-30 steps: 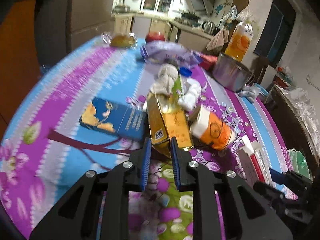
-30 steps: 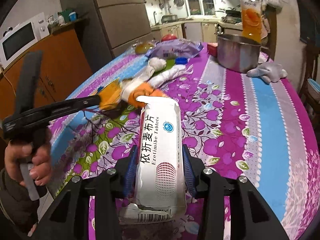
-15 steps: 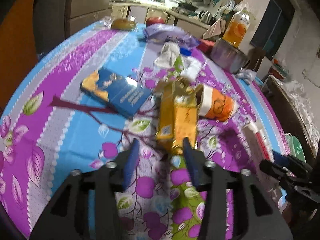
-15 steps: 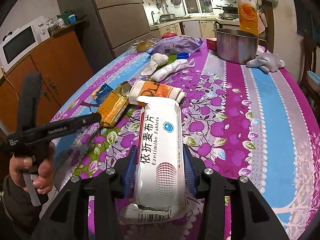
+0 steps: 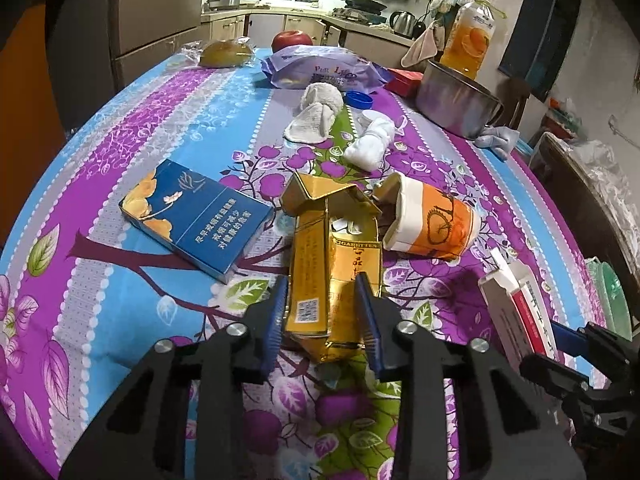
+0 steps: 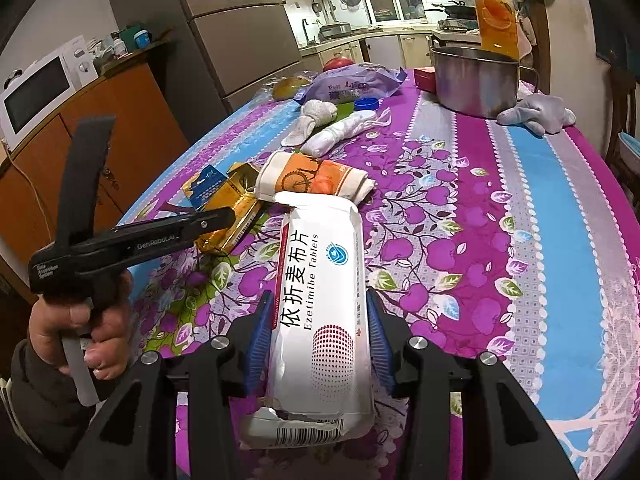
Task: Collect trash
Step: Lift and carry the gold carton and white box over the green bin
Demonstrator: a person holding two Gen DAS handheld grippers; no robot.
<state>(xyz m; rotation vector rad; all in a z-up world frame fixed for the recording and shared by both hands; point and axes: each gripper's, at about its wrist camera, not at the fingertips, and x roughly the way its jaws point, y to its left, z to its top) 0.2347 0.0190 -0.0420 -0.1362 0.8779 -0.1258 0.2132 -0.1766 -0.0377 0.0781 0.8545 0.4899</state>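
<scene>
My left gripper (image 5: 322, 312) is open, its blue pads on either side of the near end of a crumpled gold cigarette pack (image 5: 334, 264) that lies on the floral tablecloth (image 5: 120, 280). A blue cigarette pack (image 5: 196, 220) lies to its left, and a crushed orange paper cup (image 5: 430, 222) to its right. My right gripper (image 6: 316, 336) is shut on a white Ezetimibe tablet box (image 6: 318, 300), held above the table; the box also shows in the left wrist view (image 5: 516, 308). The left gripper shows from the side in the right wrist view (image 6: 220, 220).
White cloth wads (image 5: 320, 114) and a rolled sock (image 5: 372, 144) lie mid-table. Behind are a purple snack bag (image 5: 324, 70), blue cap (image 5: 359, 99), steel pot (image 5: 456, 100), juice bottle (image 5: 472, 38), apple (image 5: 292, 40) and grey glove (image 6: 538, 114).
My left gripper opened from nearly shut and moved forward, so its pads now flank the gold pack. The right gripper still holds the white box, barely moved.
</scene>
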